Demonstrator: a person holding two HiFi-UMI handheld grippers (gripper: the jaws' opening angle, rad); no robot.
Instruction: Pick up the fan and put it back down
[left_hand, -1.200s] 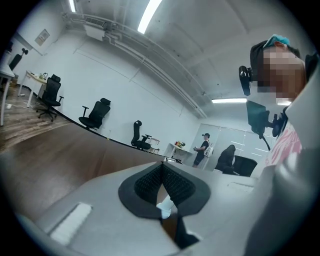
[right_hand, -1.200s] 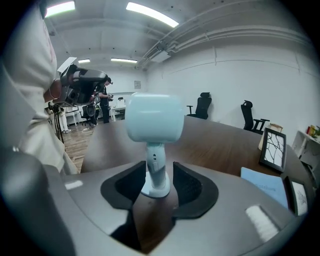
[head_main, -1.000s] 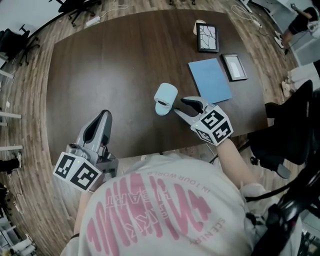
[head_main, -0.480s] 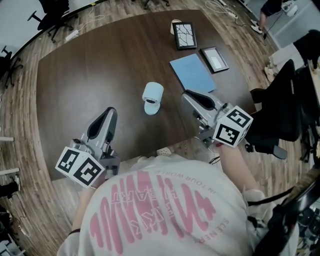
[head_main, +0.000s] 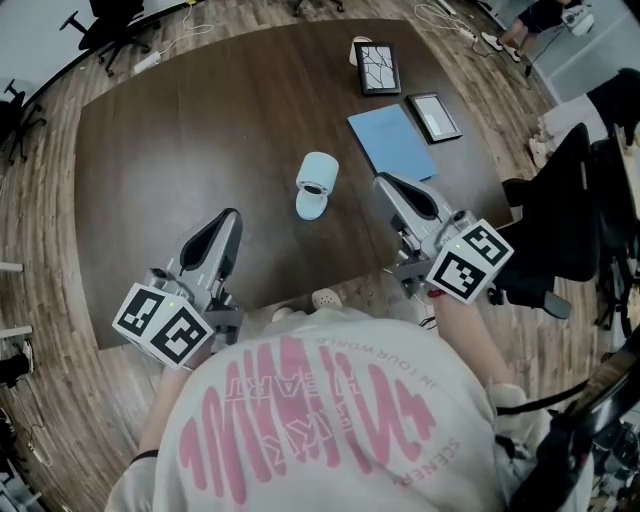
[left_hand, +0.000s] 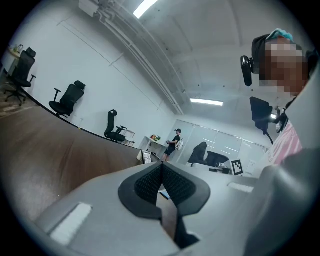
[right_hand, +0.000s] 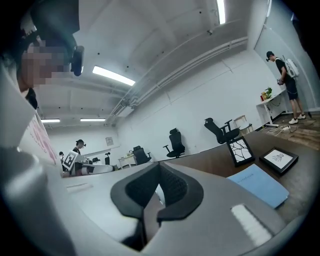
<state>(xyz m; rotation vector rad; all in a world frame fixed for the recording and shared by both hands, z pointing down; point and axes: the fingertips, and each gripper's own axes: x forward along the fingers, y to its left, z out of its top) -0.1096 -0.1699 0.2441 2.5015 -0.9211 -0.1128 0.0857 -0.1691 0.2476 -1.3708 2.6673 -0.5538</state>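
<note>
Right tool (head_main: 386, 184) just closed empty, left tool (head_main: 229, 216) closed; fan (head_main: 316, 178) apart, details unclear.

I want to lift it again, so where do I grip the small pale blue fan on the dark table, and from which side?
Take the pale blue fan by its drum-shaped head, probably pinching its curved sides from the right. Its dark opening faces the person, and the right gripper, jaws just closed on nothing, is nearer; open it first.
</note>
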